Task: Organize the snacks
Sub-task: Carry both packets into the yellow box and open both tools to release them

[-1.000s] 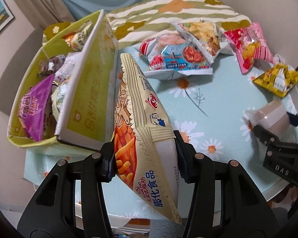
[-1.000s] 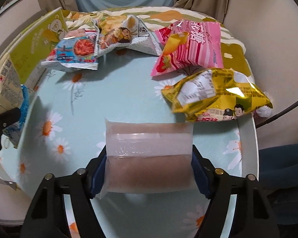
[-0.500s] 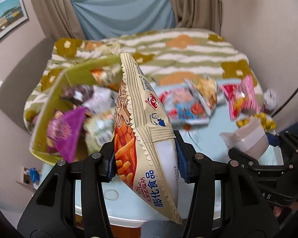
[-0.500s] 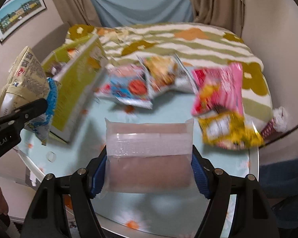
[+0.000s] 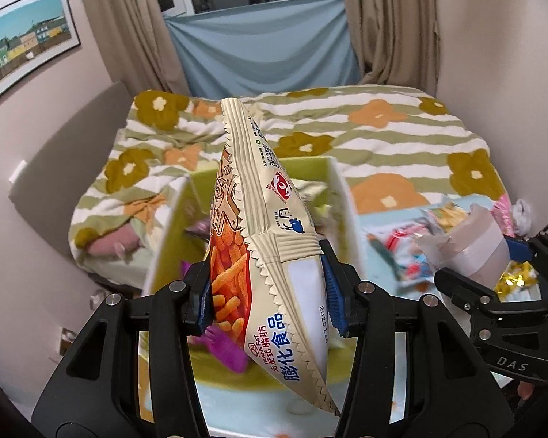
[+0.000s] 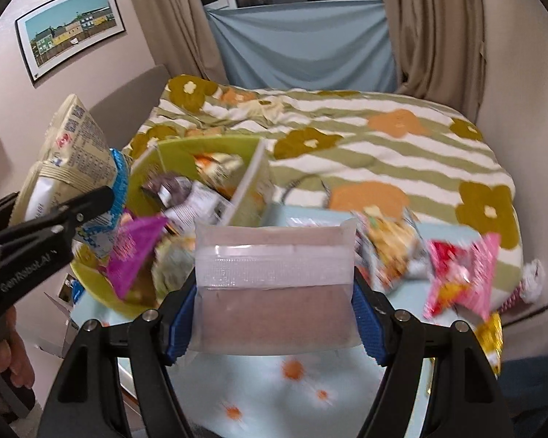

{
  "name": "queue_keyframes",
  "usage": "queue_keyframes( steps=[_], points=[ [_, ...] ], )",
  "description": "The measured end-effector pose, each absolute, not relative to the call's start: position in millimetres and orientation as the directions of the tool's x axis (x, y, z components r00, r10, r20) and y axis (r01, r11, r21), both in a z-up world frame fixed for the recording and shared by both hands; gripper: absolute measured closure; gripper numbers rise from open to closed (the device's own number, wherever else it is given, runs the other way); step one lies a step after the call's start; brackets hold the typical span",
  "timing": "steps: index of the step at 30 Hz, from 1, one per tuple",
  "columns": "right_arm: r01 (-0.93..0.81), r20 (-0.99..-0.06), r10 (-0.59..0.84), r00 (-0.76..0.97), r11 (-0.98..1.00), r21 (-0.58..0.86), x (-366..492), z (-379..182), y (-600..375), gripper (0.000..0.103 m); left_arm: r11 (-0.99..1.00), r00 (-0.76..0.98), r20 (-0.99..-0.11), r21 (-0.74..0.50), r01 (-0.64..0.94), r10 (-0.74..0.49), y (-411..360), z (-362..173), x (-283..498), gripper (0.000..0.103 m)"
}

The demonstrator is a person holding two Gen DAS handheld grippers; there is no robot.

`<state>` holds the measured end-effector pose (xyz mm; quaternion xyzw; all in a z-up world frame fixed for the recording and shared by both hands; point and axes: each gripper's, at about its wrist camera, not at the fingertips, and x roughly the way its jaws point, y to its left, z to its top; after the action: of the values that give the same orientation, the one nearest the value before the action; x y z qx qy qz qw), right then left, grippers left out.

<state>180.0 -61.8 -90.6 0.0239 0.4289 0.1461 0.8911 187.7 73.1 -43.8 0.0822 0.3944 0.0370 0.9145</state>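
My left gripper (image 5: 266, 292) is raised over the yellow-green box (image 5: 341, 197), pinching the cream chip bag (image 5: 274, 255) upright on edge, above the snacks in the box; my right gripper (image 6: 274, 314) hangs level above the daisy tablecloth (image 6: 274, 394), clamped on the translucent pouch (image 6: 274, 292), loose snack packets (image 6: 460, 277) near, to its right, blurry

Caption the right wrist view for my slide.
Right gripper holds a translucent pouch above the daisy-print table, near the green snack box.
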Motion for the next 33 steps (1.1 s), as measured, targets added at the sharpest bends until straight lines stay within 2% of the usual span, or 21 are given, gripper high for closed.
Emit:
queue_keyframes(
  steps=[12, 13, 14, 15, 16, 24, 33],
  points=[
    [-0.212, -0.760, 0.263, 0.595, 0.963, 0.168, 248, -91, 28, 0.033, 0.977, 0.605, -0.786, 0.206, 0.063, 0.127, 164, -81, 272, 0.055],
    [-0.201, -0.762, 0.258, 0.594, 0.965, 0.170, 253, -93, 33, 0.033, 0.976, 0.600, -0.790, 0.207, 0.072, 0.124, 168, -84, 276, 0.051],
    [-0.193, -0.765, 0.254, 0.592, 0.966, 0.171, 255, -94, 36, 0.033, 0.976, 0.592, -0.798, 0.201, 0.082, 0.114, 171, -88, 280, 0.028],
    [-0.182, -0.768, 0.248, 0.590, 0.968, 0.173, 258, -96, 40, 0.033, 0.978, 0.585, -0.804, 0.189, 0.089, 0.102, 173, -91, 283, 0.010],
    [-0.173, -0.771, 0.243, 0.589, 0.969, 0.173, 260, -99, 42, 0.033, 0.980, 0.594, -0.799, 0.176, 0.087, 0.091, 176, -92, 282, 0.000],
    [-0.133, -0.793, 0.207, 0.573, 0.978, 0.159, 262, -108, 48, 0.033, 0.991, 0.601, -0.799, 0.063, 0.114, -0.018, 197, -89, 261, 0.000],
    [-0.163, -0.802, 0.241, 0.547, 0.970, 0.181, 279, -98, 55, 0.033, 0.995, 0.586, -0.810, 0.037, 0.087, -0.021, 216, -96, 238, 0.000]
  ],
)
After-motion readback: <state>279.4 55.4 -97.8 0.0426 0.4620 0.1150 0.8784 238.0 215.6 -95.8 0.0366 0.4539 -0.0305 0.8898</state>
